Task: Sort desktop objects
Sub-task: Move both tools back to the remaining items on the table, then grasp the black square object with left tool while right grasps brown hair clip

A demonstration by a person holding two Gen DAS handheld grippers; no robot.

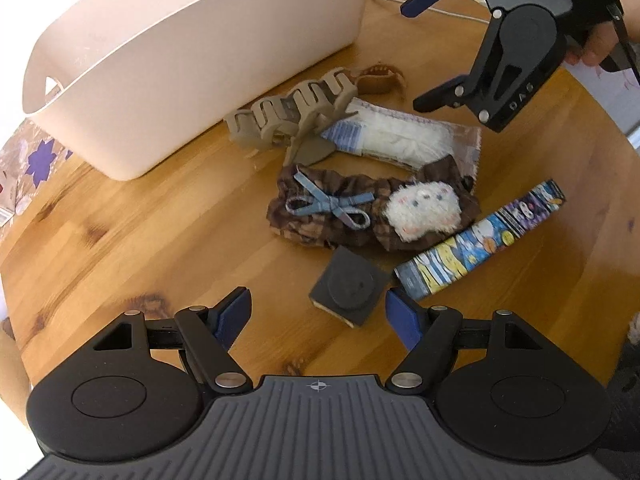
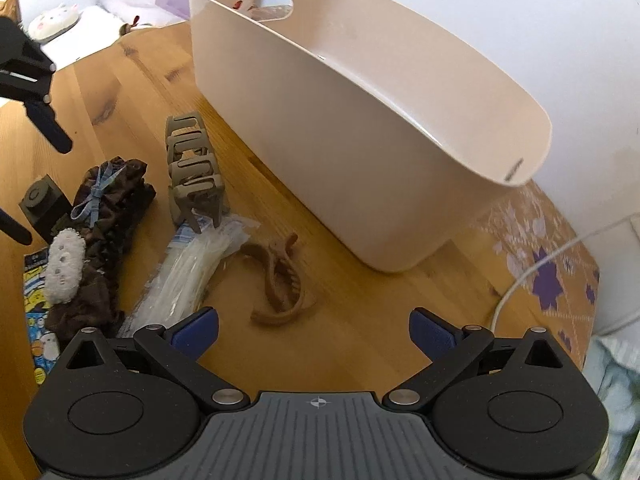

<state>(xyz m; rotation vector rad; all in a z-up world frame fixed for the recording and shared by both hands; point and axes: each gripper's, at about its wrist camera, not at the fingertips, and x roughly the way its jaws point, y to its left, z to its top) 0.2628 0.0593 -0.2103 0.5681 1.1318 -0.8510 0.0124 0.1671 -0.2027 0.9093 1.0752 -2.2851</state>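
A cream plastic bin [image 1: 160,60] stands on the wooden table; it also shows in the right wrist view [image 2: 360,128]. Beside it lie a taupe hair claw [image 1: 288,116], a small brown claw clip [image 2: 280,280], a white packet in clear wrap [image 1: 392,136], a brown scrunchie with a blue bow and fluffy patch [image 1: 360,212], a dark square block [image 1: 348,286] and a cartoon-printed pack [image 1: 480,240]. My left gripper [image 1: 316,312] is open and empty, just short of the block. My right gripper [image 2: 314,332] is open and empty, above the table near the brown clip.
A white cable [image 2: 532,276] runs over a flowered cloth [image 2: 548,280] at the table's right edge. A plush toy [image 2: 52,20] lies beyond the table's far edge. Bare wood [image 1: 140,240] lies left of the pile.
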